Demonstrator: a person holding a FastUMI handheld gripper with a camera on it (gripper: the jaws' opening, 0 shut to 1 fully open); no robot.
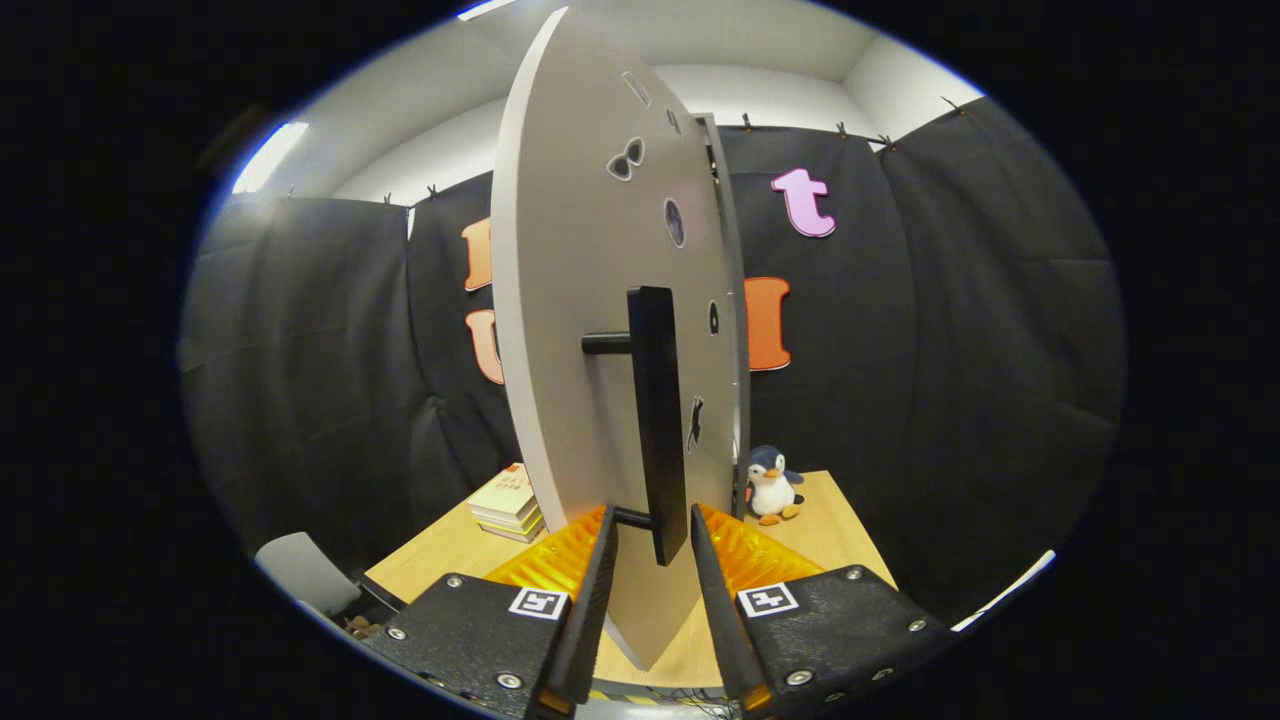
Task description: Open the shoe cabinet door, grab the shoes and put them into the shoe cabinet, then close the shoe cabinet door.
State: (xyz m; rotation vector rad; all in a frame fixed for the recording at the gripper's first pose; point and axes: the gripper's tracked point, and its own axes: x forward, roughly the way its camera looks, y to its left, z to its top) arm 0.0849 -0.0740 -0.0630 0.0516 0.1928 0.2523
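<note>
The shoe cabinet's pale grey door [580, 300] stands swung out, and I see it almost edge-on with small stickers on its face. Its black vertical bar handle [655, 400] stands off the door on two short posts. My gripper [652, 515] straddles the lower end of this handle, one finger on each side. The right finger lies close against the bar, while a narrow gap with the lower post in it shows on the left. Behind the door's far edge, a strip of the cabinet's frame [735, 300] is visible.
The cabinet stands on a wooden table [840, 530]. A plush penguin [772, 485] sits on it right of the door, and a stack of books [508, 503] lies left of it. A grey chair back [305, 575] is off the table's left corner.
</note>
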